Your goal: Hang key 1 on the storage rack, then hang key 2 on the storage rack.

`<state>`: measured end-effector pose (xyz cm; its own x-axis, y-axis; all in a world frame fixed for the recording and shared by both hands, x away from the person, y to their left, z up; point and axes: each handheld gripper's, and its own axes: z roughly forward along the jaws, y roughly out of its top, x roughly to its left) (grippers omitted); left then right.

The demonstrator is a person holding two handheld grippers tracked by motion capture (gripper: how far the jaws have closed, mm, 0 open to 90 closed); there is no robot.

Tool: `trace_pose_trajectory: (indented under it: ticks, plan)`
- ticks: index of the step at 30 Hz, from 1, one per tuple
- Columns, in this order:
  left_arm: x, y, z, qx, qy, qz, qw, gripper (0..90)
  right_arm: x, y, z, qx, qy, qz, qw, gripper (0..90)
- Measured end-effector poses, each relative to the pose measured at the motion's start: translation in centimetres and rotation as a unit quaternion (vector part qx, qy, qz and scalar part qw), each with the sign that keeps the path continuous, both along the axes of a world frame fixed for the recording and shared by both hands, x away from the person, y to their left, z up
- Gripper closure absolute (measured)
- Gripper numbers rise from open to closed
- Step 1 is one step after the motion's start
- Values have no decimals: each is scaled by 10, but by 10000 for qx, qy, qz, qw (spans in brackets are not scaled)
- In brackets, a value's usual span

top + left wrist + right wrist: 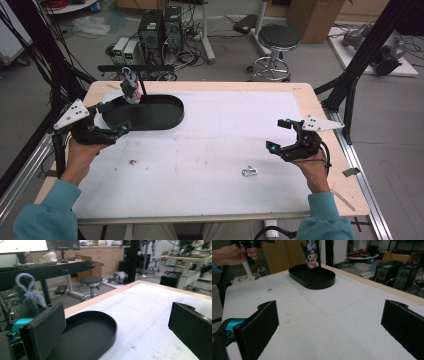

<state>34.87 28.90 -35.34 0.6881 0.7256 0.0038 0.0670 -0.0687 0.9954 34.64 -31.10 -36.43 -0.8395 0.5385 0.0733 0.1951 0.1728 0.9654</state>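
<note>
The left gripper (111,117), jaws wide apart and holding nothing, hovers over a white mat (220,150) on a wooden table (305,95), just beside the black oval tray (165,117) where a dark plush keychain (131,89) with a lilac loop stands upright beyond it.

Matte black oval plastic tray (165,117); small plush figure (311,257) in black and white with a pink heart and lilac loop; white padded sheet over the pale wooden tabletop (305,97); black claws with teal fittings; silver metal clip (249,171).
</note>
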Motion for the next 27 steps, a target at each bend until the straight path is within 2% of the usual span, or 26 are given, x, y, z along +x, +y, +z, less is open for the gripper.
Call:
trace_pose_trajectory:
  ticks: [3,7,10,12,18,27]
  plan:
    - [-9,-4,-6,-28,-43,-114,9999,17,-2,1,1,52,-31,27,10000,6]
    - [-17,-10,-13,82,-91,-231,9997,17,-5,3,-2,16,-55,43,10000,6]
    - [-21,-13,-20,-23,-17,-326,9995,17,-6,2,-4,25,-49,26,10000,6]
    - [-23,-15,-24,48,45,-354,9994,17,-6,1,-6,26,-15,11,10000,6]
    - [-28,-19,-37,53,35,-524,9986,17,-6,1,-9,27,-65,-17,10000,6]
    - [-28,-21,-38,65,43,-567,9984,17,-7,2,-9,-19,-44,-14,10000,6]
